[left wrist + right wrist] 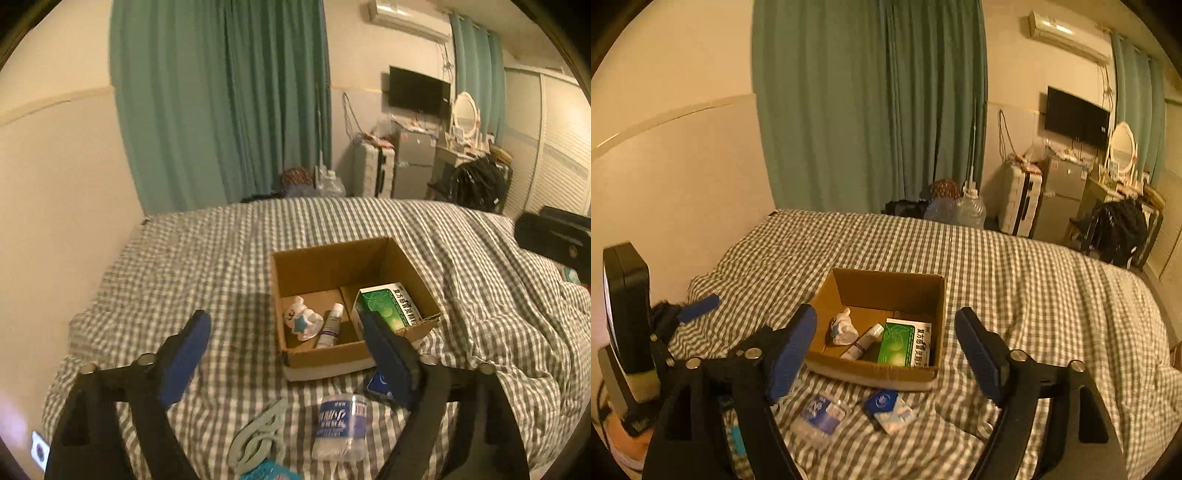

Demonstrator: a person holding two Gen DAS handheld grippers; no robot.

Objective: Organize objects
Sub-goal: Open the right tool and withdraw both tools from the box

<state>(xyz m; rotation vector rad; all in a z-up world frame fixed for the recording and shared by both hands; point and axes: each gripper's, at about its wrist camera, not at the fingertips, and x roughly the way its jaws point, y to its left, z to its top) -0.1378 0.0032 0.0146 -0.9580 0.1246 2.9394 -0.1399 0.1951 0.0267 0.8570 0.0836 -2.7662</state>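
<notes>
Tongs point(885, 350) above square cardboard box point(849, 369)

A lived-in bedroom at home: a bed under a grey-and-white checked duvet point(1015, 280) fills the near view. Behind it hang long green curtains point(868, 103). Far right are a wall-mounted black television point(1075, 116), a white air conditioner point(1067, 33), a white suitcase point(1021, 201) and an oval vanity mirror point(1123, 147).

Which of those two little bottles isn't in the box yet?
The clear water bottle with the blue label, lying on the checked bedspread; the small white bottle already lies inside the cardboard box.
</notes>
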